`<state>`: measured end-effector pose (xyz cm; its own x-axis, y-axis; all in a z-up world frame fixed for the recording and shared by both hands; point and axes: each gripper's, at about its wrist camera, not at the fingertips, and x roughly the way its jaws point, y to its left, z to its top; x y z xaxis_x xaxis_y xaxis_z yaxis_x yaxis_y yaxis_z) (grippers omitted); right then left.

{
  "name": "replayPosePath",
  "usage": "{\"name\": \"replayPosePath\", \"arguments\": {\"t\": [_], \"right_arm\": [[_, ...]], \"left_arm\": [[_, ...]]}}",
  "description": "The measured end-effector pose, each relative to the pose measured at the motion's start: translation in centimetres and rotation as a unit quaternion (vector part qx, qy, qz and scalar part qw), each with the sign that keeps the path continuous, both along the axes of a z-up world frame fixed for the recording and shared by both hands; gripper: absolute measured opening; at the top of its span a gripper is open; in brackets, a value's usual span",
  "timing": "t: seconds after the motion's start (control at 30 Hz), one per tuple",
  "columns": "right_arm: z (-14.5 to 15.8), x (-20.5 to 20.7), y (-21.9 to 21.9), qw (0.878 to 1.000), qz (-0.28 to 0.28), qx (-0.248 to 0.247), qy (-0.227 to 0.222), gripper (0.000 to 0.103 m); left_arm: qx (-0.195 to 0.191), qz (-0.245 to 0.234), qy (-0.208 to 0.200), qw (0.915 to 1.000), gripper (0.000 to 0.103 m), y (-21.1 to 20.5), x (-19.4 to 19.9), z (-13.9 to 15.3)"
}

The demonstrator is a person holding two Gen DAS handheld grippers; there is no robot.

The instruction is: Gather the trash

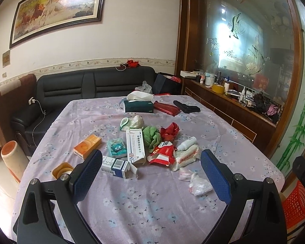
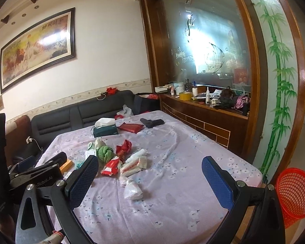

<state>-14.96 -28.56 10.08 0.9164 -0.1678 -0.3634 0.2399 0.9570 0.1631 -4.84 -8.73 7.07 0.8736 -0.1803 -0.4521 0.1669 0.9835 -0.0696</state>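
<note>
Trash (image 1: 152, 148) partly hidden behind left gripper (image 1: 152, 172) finger (image 1: 85, 174).

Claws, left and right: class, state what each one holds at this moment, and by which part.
Nothing is held. The left claw and right claw both stand open above the table, with the trash untouched.

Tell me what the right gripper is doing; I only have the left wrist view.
Observer: The right gripper is open, nothing between its fingers, and a crumpled bag lies just ahead, toward its left finger.
Operator: And the basket? I see only a red corner.
Observer: The basket stands off the table's right corner; its whole open rim shows, and I see no trash inside.
</note>
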Motion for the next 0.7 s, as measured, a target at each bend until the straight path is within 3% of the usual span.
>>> {"name": "replayPosePath", "arguments": {"t": [0.47, 0.7], "right_arm": [[0.7, 0.2, 0.0, 1.0, 0.009, -0.028, 0.0, 0.103], [0.9, -0.2, -0.3, 1.0, 0.007, -0.004, -0.005, 0.103]], "left_arm": [[-0.01, -0.013, 0.004, 0.9999, 0.096, -0.2, 0.3, 0.5], [-0.022, -0.009, -0.002, 0.9997, 0.096, 0.6, -0.6, 0.9]]}}
